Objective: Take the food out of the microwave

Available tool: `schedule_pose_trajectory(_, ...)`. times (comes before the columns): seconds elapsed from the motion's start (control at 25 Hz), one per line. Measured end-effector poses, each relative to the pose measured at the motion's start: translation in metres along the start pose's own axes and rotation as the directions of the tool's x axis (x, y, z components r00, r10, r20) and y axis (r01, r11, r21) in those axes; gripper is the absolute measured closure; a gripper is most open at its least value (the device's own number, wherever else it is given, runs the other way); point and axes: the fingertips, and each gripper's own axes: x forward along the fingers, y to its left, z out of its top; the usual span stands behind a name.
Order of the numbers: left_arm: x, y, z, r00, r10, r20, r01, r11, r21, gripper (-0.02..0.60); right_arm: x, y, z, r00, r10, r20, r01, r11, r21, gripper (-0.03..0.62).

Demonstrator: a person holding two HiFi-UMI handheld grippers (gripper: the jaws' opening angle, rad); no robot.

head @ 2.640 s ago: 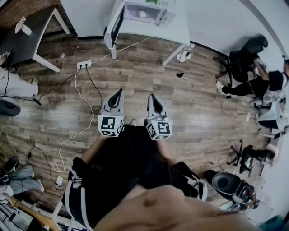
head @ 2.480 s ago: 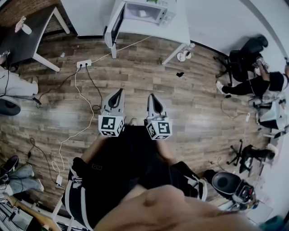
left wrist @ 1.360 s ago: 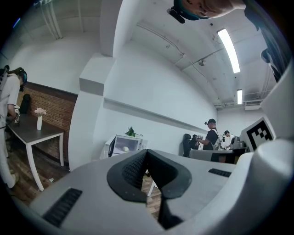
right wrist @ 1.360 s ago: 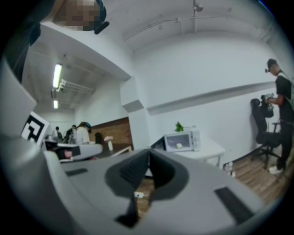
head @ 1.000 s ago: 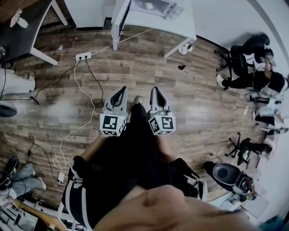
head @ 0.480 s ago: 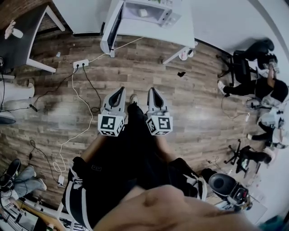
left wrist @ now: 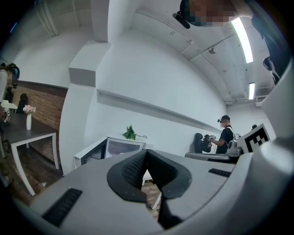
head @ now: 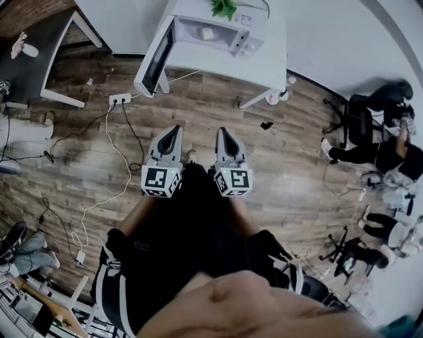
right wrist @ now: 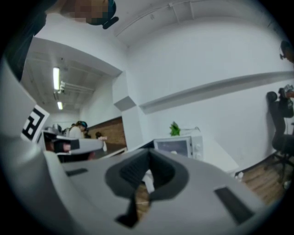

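A white microwave (head: pixel 215 28) stands on a white table (head: pixel 264 59) at the top of the head view, its door (head: pixel 154 63) swung open to the left. Inside it lies a small white food container (head: pixel 207 33). My left gripper (head: pixel 173 129) and right gripper (head: pixel 221 132) are held side by side over the wooden floor, well short of the table, both shut and empty. The left gripper view shows its shut gripper (left wrist: pixel 147 150) pointing at the microwave (left wrist: pixel 120 148). In the right gripper view the shut gripper (right wrist: pixel 149 150) sits below the microwave (right wrist: pixel 178 146).
A green plant (head: pixel 225 8) sits on top of the microwave. A power strip (head: pixel 119 98) and cables lie on the floor to the left. A dark table (head: pixel 36 49) stands at the far left. People and office chairs (head: pixel 370 125) are at the right.
Both grippers have moved forward across the floor toward the table. The microwave now looks larger and nearer, with its open door in fuller view. The jaws have stayed shut.
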Motion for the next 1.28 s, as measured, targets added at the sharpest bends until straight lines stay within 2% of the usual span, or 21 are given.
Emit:
schedule_pose_trajectory(0.44,0.039,0.008,0.018,0.998,0.058,0.017,-0.058,0.998,0.008,0.549,0.045,-0.024,0.009,0.998,0.064,-0.003,-0.064,0.998,0.025,0.563)
schedule_pose_trajectory(0.84,0.099,0.042,0.031,1.0,0.015,0.027,-0.016,1.0,0.008,0.549,0.105,-0.03,0.021,0.999,0.044,-0.018,-0.043,0.999,0.008,0.562)
schedule_pose_trajectory(1.28,0.17,0.102,0.055,0.999,-0.04,0.027,0.04,0.999,-0.018,0.549,0.195,-0.041,0.032,0.999,-0.014,-0.044,0.013,1.0,-0.015,0.562)
